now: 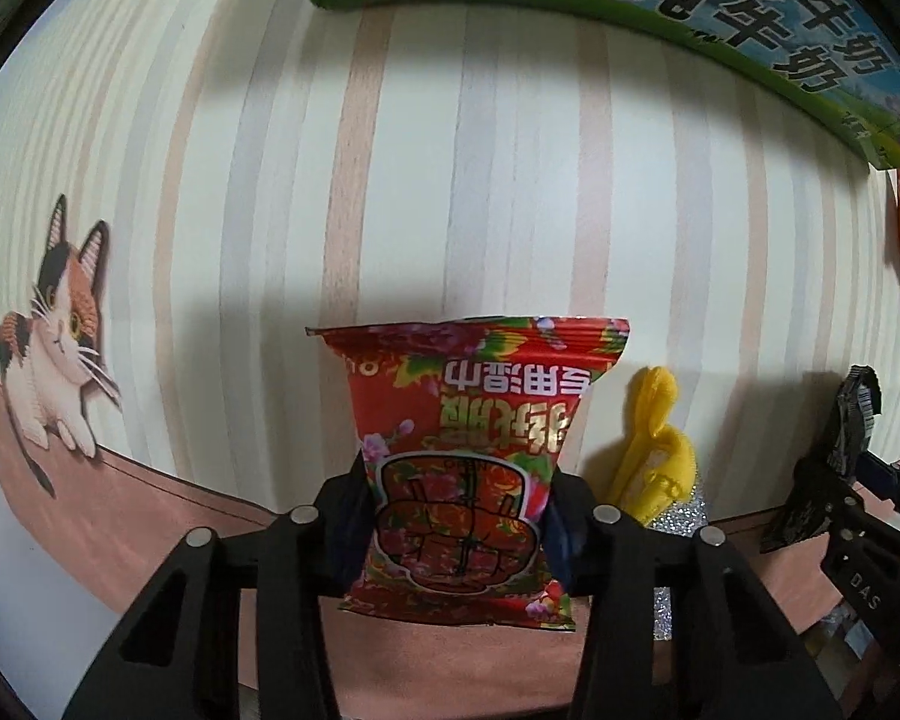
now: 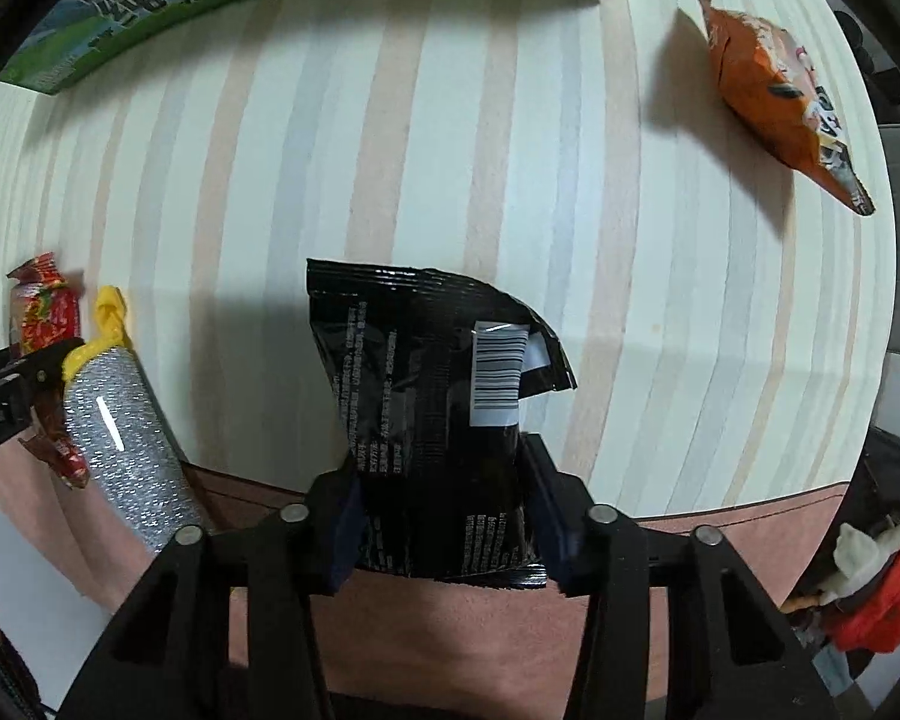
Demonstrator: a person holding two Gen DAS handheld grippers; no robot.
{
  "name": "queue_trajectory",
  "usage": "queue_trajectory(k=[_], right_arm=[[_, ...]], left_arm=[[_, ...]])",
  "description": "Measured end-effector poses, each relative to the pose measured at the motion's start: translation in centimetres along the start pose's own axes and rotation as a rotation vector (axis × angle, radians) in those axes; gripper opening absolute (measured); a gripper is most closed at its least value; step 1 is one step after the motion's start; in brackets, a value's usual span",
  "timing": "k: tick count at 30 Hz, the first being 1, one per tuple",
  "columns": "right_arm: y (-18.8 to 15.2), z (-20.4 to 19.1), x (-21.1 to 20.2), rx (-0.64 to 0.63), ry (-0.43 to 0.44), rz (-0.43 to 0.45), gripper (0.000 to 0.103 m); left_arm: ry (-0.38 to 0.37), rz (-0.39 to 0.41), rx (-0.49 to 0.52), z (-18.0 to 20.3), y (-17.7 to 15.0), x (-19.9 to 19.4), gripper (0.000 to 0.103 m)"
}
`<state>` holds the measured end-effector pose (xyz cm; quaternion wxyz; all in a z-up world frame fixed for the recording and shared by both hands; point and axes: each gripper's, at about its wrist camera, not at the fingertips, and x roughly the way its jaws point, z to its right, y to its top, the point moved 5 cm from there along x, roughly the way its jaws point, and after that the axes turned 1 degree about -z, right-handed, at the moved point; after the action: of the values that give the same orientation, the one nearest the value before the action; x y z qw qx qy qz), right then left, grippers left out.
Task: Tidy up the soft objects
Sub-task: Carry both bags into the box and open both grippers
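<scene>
Printed on the striped bench cover [image 1: 450, 180] at far left: a calico cat [image 1: 54, 348]. Clamped in the left claw [image 1: 459, 531]: a red floral packet [image 1: 462, 468], pinched at both sides and standing up between the fingers, raised above the pink border of the cover. Just right of it, lying on the bench: a yellow cloth piece [image 1: 654, 444] joined to a glittery silver roll [image 2: 126, 444]. Further right, gripped by the right claw [image 2: 444, 534]: a black packet [image 2: 432, 408], barcode side up, squeezed at its lower half between the two fingers, top edge crumpled. Well apart at upper right, flat on the stripes: an orange snack bag [image 2: 780, 96]. Along the far edge, across both views: a green milk carton box [image 1: 690, 18].
</scene>
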<state>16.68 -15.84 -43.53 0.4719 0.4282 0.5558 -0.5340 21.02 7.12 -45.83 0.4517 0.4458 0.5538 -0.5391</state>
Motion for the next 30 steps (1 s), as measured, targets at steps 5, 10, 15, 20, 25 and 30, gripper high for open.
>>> queue_trajectory(k=[5, 10, 15, 20, 25, 30], right_arm=[[-1.1, -1.0, -3.6, -0.005, 0.089, 0.041, 0.045], [-0.8, -2.1, -11.1, -0.030, 0.230, 0.137, 0.045], [2.8, -3.0, -19.4, -0.071, 0.333, 0.258, 0.045], [10.2, -3.2, -23.1, -0.094, 0.343, 0.315, 0.045], [17.6, -5.1, -20.9, -0.088, 0.319, 0.254, 0.045], [21.1, -6.6, -18.0, -0.093, 0.283, 0.177, 0.045]], left_arm=[[-0.071, 0.055, -0.006, 1.0, -0.7, -3.4, 0.042], [-0.180, 0.174, 0.030, 2.8, 0.1, -11.5, 0.042], [-0.273, 0.234, 0.078, 4.7, 4.8, -18.9, 0.042], [-0.250, 0.256, 0.065, 3.6, 11.9, -21.6, 0.042], [-0.223, 0.133, 0.013, 1.9, 18.6, -18.7, 0.042], [-0.232, 0.008, 0.014, 1.8, 21.3, -14.6, 0.042]])
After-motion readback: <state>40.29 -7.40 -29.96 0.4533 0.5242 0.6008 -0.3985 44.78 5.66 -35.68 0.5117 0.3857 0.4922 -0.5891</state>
